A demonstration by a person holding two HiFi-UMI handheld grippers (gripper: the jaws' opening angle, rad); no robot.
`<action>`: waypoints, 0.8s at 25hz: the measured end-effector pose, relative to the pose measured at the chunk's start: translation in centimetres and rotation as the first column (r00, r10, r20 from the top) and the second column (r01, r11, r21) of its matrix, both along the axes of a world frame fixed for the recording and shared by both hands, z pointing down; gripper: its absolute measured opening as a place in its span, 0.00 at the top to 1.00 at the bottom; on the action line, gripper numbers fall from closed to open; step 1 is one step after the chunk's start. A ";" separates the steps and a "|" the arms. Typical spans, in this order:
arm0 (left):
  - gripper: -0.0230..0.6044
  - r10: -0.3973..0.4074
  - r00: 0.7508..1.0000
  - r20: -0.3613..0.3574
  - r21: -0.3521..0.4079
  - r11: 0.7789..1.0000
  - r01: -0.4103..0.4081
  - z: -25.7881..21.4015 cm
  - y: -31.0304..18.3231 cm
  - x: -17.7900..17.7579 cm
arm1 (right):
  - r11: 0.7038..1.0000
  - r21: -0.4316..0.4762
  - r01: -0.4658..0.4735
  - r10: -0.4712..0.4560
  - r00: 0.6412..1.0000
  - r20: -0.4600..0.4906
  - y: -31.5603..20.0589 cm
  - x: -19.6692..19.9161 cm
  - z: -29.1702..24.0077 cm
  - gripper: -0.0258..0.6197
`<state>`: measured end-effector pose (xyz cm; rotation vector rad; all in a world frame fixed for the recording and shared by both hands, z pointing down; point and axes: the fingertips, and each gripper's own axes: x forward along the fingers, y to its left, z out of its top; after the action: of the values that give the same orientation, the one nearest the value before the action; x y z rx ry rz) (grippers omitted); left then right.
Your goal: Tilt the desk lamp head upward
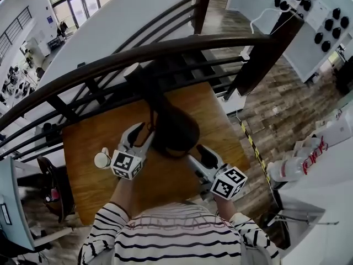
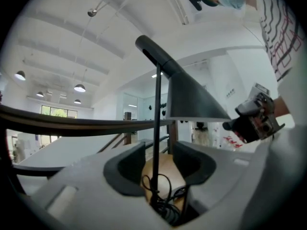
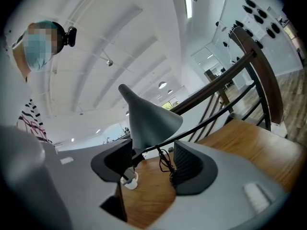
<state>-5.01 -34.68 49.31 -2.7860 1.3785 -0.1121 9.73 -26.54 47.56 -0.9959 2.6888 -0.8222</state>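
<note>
**Lamp not yet secured: tipping risk.**
Desk lamp head [image 1: 175, 131] stands mid-table [image 1: 94, 142]. Left gripper [image 1: 141, 134] is open around the stem [image 2: 158, 119], apparently without contact. Right gripper [image 3: 153, 164] is wide open and empty. Lifting the head unbraced could topple the lamp.

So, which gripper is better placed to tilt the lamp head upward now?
Probably the right gripper: the lamp head sits just above the gap of its open jaws. The left gripper, also open, frames only the thin stem, so it seems better suited to steadying the lamp.
</note>
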 end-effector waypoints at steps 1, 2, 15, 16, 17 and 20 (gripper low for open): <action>0.68 0.002 1.000 0.008 -0.001 1.000 -0.002 0.4 -0.6 0.3 | 1.000 0.001 0.006 -0.006 1.000 0.005 -0.2 0.0 0.1 0.56; 0.68 0.006 1.000 0.017 -0.003 1.000 -0.005 0.8 -1.1 0.5 | 1.000 0.000 0.011 -0.011 1.000 0.010 -0.4 0.0 0.2 0.56; 0.88 0.030 0.998 0.048 -0.030 0.999 -0.029 2.9 -4.1 2.4 | 0.998 0.001 0.059 -0.059 0.995 0.080 -1.2 -0.3 0.4 0.56; 0.88 0.036 0.998 0.046 -0.027 0.999 -0.034 3.0 -4.2 2.4 | 0.998 0.000 0.062 -0.062 0.994 0.085 -1.2 -0.3 0.4 0.56; 0.88 0.041 0.998 0.048 -0.025 0.999 -0.040 3.0 -4.2 2.5 | 0.998 0.001 0.066 -0.066 0.994 0.090 -1.2 -0.5 0.4 0.56; 0.88 0.047 0.997 0.055 -0.036 0.998 -0.045 3.2 -4.2 2.8 | 0.997 0.016 0.071 -0.073 0.992 0.107 -1.3 -0.8 0.1 0.56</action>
<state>-2.26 -38.89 52.47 -2.8175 1.3119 -0.2121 8.96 -27.87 47.66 -0.8313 2.6483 -0.8460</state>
